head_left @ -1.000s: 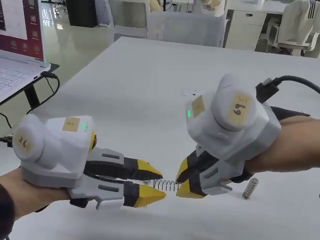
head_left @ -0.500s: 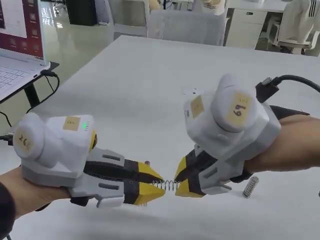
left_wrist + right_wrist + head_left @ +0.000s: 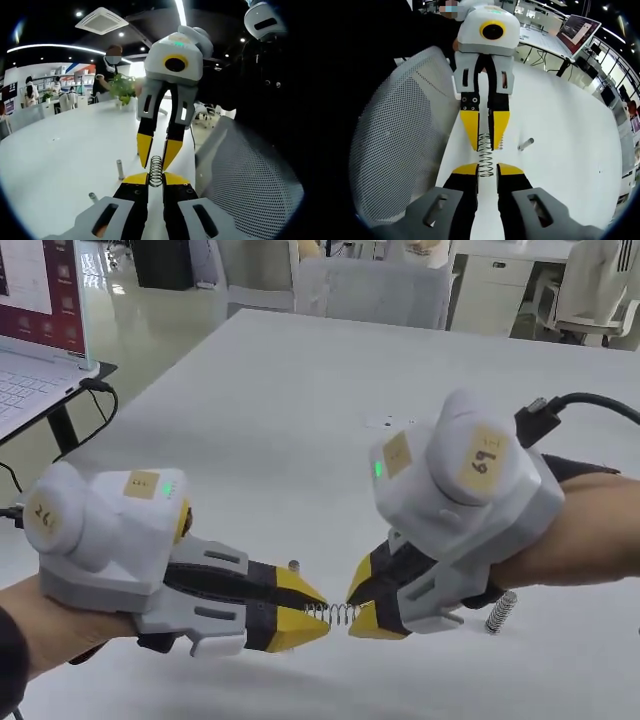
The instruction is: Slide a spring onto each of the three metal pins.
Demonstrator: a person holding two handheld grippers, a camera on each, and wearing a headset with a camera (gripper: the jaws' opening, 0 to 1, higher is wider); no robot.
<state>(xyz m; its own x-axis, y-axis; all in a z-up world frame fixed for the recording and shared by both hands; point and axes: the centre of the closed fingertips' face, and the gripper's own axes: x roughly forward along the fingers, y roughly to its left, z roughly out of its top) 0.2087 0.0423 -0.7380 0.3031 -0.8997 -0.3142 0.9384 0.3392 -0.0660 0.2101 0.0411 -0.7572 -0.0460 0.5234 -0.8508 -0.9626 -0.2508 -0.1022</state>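
The left gripper (image 3: pixel 322 612) has its yellow-tipped jaws clenched on one end of a spring (image 3: pixel 337 613), and the right gripper (image 3: pixel 355 612) has its jaws pinched on the other end. The two grippers face each other tip to tip, close together. The spring runs level between them, just above the tabletop (image 3: pixel 280 410), near its near edge. Whether anything runs through the coil cannot be told.

Just beyond the left gripper's jaws, on their far side, a short metal pin (image 3: pixel 293 566) stands upright on the tabletop. In the left gripper view another pin (image 3: pixel 93 197) stands apart from it.

To the right, near the right gripper's body, a second spring (image 3: pixel 500 612) lies loose on the tabletop, tilted, touching nothing else. A black cable (image 3: pixel 585 400) leaves the back of the right gripper.

At the far left an open laptop (image 3: pixel 30 330) sits on a separate stand
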